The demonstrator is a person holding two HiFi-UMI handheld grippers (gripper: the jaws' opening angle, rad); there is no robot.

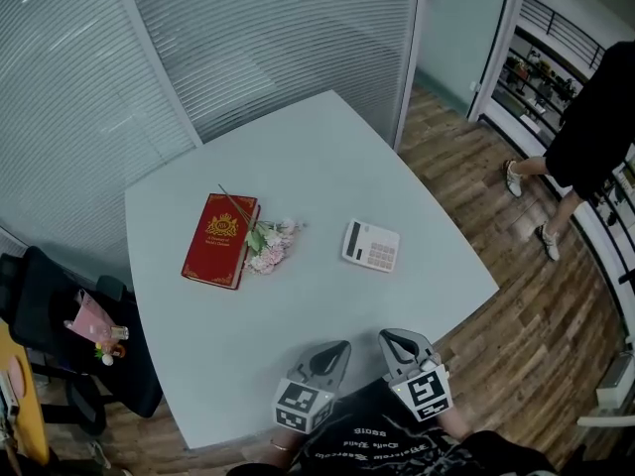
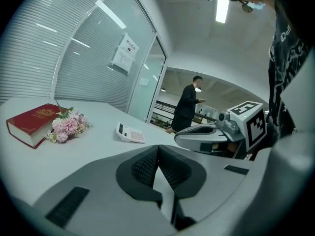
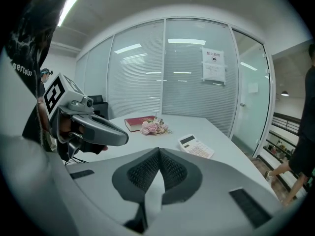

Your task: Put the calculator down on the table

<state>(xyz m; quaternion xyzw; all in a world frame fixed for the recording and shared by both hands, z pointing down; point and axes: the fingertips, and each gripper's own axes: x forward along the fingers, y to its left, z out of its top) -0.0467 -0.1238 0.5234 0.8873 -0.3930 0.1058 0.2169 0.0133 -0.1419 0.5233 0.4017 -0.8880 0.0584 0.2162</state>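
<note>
**Calculator lies flat on the worktop; both tongs are closed and empty at the near edge.**

The calculator (image 1: 371,245) lies keys-up toward the right edge of the worktop (image 1: 327,157). It is well apart from the left tongs (image 1: 334,353) and the right tongs (image 1: 397,343). Both hang side by side over the near edge, jaws together on nothing, so I judge the task done. A red book (image 1: 220,240) and pink flowers (image 1: 270,246) touch each other toward the left edge. Nothing stands in the way, and a person (image 1: 585,137) is on the floor beyond the right edge.

Left gripper (image 1: 335,349) and right gripper (image 1: 397,341) hover side by side, fingers (image 2: 143,168) closed.
</note>
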